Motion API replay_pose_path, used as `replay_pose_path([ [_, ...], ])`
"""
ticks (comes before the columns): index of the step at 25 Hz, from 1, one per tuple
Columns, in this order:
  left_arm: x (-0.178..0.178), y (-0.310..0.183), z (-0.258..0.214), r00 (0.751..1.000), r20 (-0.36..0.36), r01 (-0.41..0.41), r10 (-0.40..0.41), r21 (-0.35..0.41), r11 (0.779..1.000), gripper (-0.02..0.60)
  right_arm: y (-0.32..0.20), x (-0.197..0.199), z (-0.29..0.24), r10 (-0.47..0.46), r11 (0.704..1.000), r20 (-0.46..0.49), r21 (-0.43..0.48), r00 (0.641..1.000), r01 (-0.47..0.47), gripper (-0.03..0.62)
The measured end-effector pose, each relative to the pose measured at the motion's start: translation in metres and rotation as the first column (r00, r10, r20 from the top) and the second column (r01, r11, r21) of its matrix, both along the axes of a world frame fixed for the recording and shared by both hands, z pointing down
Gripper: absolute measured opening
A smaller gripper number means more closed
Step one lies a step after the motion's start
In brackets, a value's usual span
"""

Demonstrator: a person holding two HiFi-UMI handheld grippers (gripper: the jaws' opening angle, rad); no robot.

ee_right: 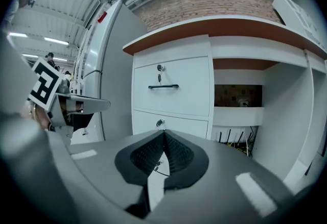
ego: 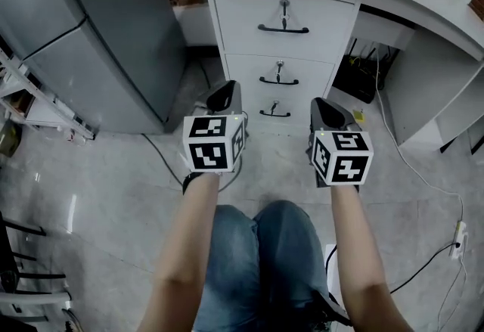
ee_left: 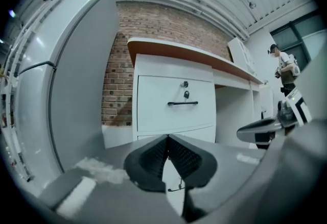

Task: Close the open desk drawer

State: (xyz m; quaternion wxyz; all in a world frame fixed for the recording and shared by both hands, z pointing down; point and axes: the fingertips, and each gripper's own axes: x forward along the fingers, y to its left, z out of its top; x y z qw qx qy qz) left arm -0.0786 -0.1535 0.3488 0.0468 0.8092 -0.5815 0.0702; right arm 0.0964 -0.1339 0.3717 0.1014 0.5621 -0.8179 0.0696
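Both level: left claw [ego: 224, 93], right claw [ego: 325, 110].

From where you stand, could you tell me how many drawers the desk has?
3, stacked in one column: top drawer, middle drawer, bottom drawer. None seems hidden.

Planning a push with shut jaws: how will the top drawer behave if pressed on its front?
The top drawer looks flat-fronted and rigid, so probably won't flex. Its key hangs loose and may swing. The thin handle looks smooth; a push there could slip off.
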Motion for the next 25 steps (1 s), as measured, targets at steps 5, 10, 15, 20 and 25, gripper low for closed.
replay_pose_path([
  [5, 0.019, 0.02, -0.022, 0.996, 0.051, -0.075, 0.072, 0.07, 0.995, 0.002, 0.008, 0.0, -0.015, -0.014, 0.999, 0.022, 0.034, 1.0, 0.013, -0.002],
  [10, 0.016, 0.031, -0.035, 0.995, 0.082, -0.074, 0.064, 0.124, 0.989, 0.002, 0.021, 0.0, -0.026, 0.011, 0.994, 0.049, 0.107, 0.999, -0.016, -0.002],
  [15, 0.009, 0.047, -0.039, 0.997, 0.063, -0.059, 0.048, 0.177, 0.982, 0.0, 0.03, 0.004, -0.036, 0.032, 0.985, 0.048, 0.17, 0.998, -0.04, -0.002],
  [20, 0.015, 0.06, -0.046, 0.998, 0.028, -0.067, 0.063, 0.204, 0.977, 0.002, 0.037, 0.0, -0.044, 0.016, 0.977, 0.013, 0.213, 1.0, -0.018, -0.002],
  [25, 0.019, 0.064, -0.044, 0.997, 0.018, -0.075, 0.073, 0.211, 0.975, 0.001, 0.047, -0.006, -0.05, 0.005, 0.97, 0.012, 0.242, 1.0, -0.008, -0.003],
])
